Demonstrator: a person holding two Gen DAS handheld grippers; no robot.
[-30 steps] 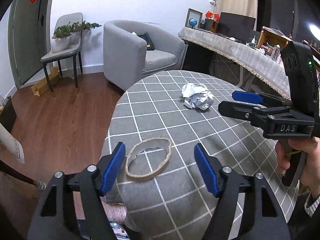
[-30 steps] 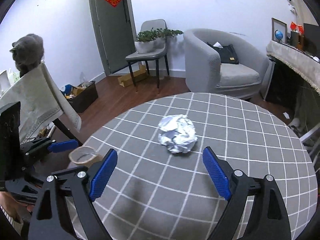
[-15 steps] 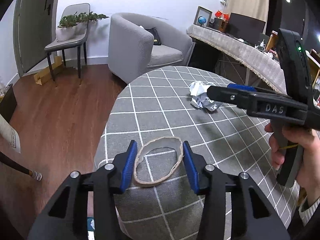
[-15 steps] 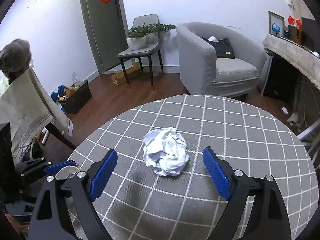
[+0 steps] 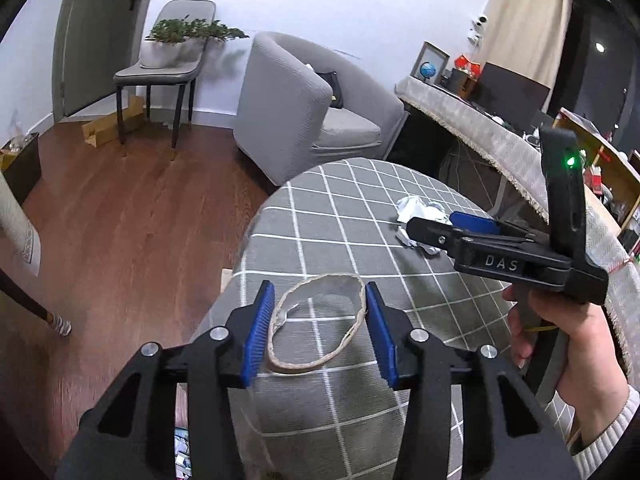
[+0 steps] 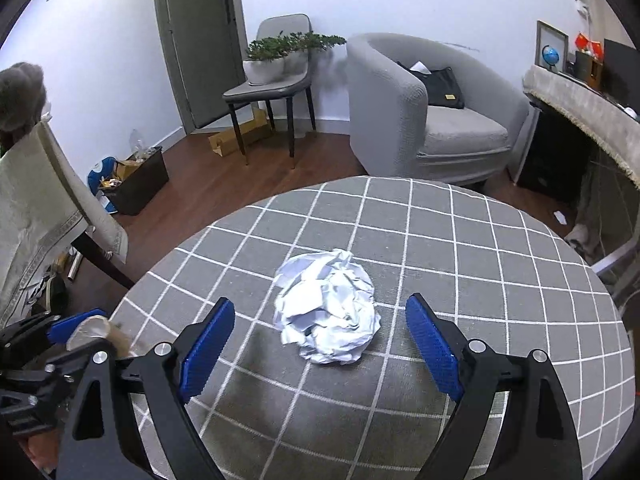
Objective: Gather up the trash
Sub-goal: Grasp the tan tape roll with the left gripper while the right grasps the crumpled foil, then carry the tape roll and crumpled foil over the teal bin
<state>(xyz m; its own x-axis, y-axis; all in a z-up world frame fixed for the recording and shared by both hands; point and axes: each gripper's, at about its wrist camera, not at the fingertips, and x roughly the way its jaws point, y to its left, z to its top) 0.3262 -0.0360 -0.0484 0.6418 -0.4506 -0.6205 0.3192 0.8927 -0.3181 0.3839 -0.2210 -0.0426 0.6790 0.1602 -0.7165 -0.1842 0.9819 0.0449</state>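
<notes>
One crumpled paper ball [image 6: 328,308] and one clear bag with a twine-edged mouth [image 5: 318,322] on a round checked desk [image 6: 480,280].

The paper ball lies mid-desk between the spread blue pads of the right claw [image 6: 316,352], untouched. At the desk's near edge, the left claw [image 5: 318,328] pinches the bag's mouth from both sides; nothing shows inside. Beyond stand one grey armchair [image 6: 432,112] and one chair [image 6: 272,84] carrying potted plants.
</notes>
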